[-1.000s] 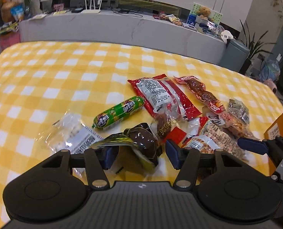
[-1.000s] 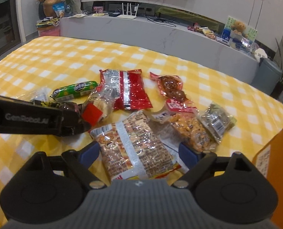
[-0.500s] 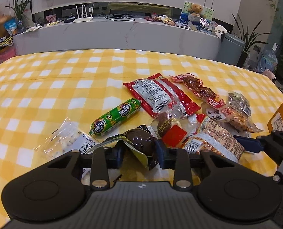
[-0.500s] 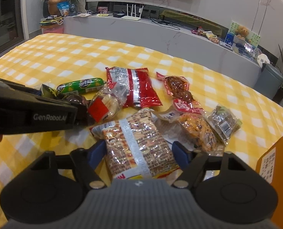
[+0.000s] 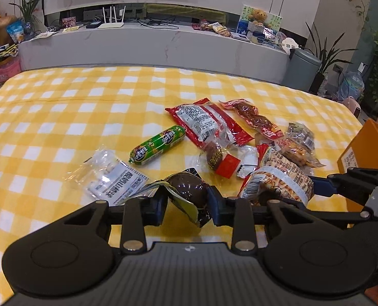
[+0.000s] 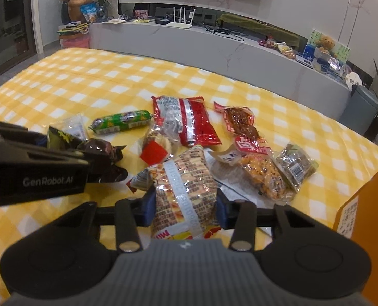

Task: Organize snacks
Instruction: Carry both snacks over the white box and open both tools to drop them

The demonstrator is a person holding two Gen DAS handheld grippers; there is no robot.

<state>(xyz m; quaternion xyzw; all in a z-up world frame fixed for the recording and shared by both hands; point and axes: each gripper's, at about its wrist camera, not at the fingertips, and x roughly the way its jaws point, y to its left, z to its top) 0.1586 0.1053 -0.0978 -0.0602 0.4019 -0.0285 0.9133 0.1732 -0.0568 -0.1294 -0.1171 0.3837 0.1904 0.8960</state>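
Two claws: both closed on snack packets, near edge of the desk.
Left claw [image 5: 187, 205]: pads pinch a dark round snack [image 5: 187, 191] in a black and yellow-green wrapper; packet lifted clear of the cloth, its shadow below it.
Right claw [image 6: 185, 207]: jaws have just been closing; blue pads now press both sides of a patterned cracker bag [image 6: 183, 188], which bulges between them.
Desk [image 5: 61, 107]: covered with a yellow and white checked cloth.
Green sausage [image 5: 157, 144]: lies flat, left of the red bags, apart from the others.
Clear white packet [image 5: 109, 176]: flat on the cloth, near left, just beyond the left claw's left finger.
Red bag [image 5: 204, 123]: printed back panel up, middle of the pile.
Small packet with red label [image 5: 220, 159]: clear wrapper, resting against the near end of the red bag.
Brown meat packet [image 6: 240, 123]: red-edged, right of the red bag.
Nut mix packet [image 6: 264, 176]: clear, right of the cracker bag, touching it or nearly so.
Small dark packet [image 6: 294, 164]: barcode visible, far right of the pile.
Orange box [image 5: 365, 150]: at the right edge of the desk, only part in view.
Background: long grey counter [image 5: 163, 46] with a white router [image 5: 111, 24] and clutter, beyond the desk.
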